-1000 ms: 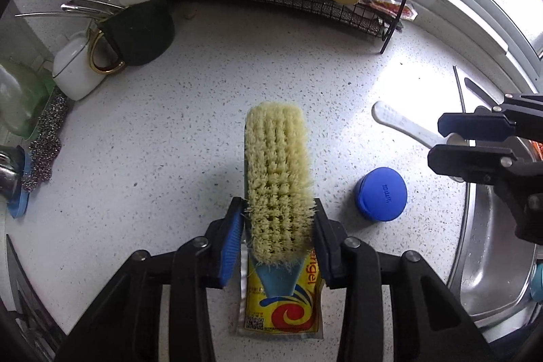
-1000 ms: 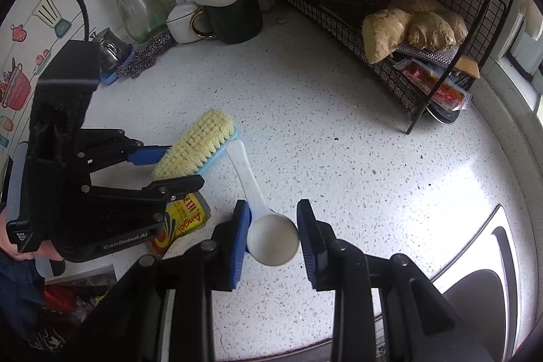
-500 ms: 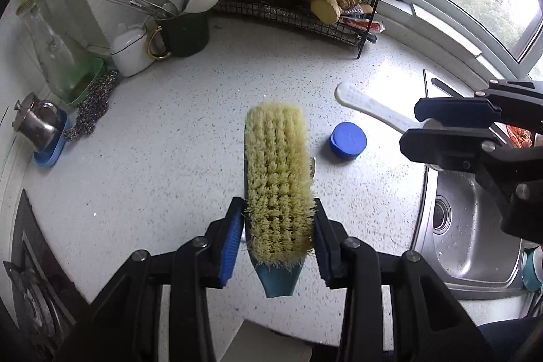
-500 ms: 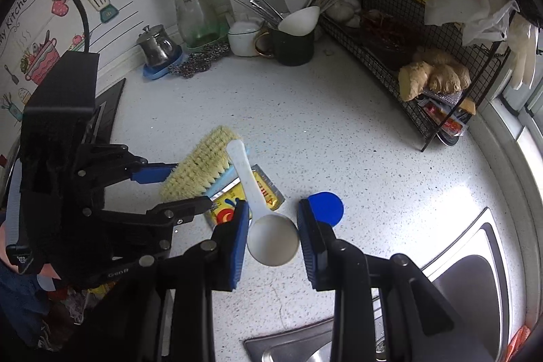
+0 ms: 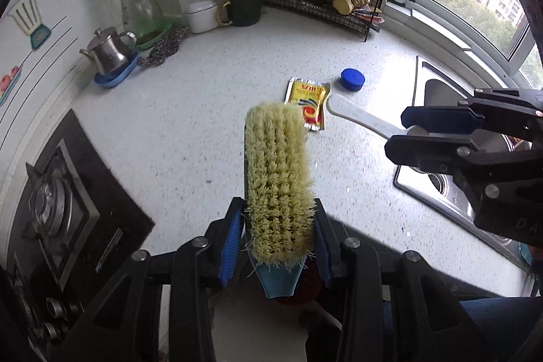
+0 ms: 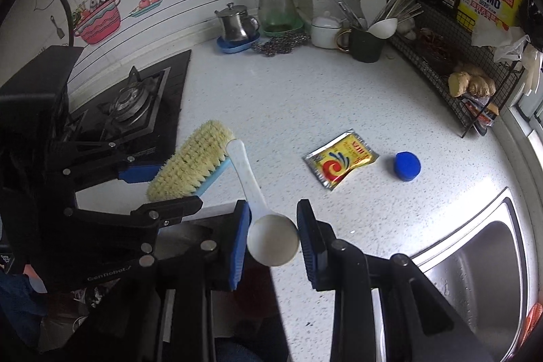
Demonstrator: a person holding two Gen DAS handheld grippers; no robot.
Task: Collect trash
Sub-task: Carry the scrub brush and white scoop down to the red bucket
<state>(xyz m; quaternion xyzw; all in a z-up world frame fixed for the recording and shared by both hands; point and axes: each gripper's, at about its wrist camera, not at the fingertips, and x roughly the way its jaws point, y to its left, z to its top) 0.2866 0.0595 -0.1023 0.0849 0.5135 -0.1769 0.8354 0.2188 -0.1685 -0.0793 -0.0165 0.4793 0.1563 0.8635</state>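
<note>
Already both picked-up items are off the worktop (image 6: 271, 111): the scrubbing brush (image 5: 278, 178) sits clamped between the jaws of the left gripper (image 5: 278, 243), bristles facing the camera, and the white plastic spoon (image 6: 261, 209) is pinched by its bowl in the narrower jaws of the right gripper (image 6: 273, 240). The step in hand looks like carrying these two toward the worktop's near edge, probably to a bin that cannot be seen. The next move likely calls for lining each gripper over that container before letting go. The yellow sachet (image 6: 341, 158) and the blue cap (image 6: 407, 166) lie on the worktop just beside each other, not yet collected. Compared with a second ago, both grippers have pulled back and up, and the sachet, then under the brush, now lies exposed farther away.
</note>
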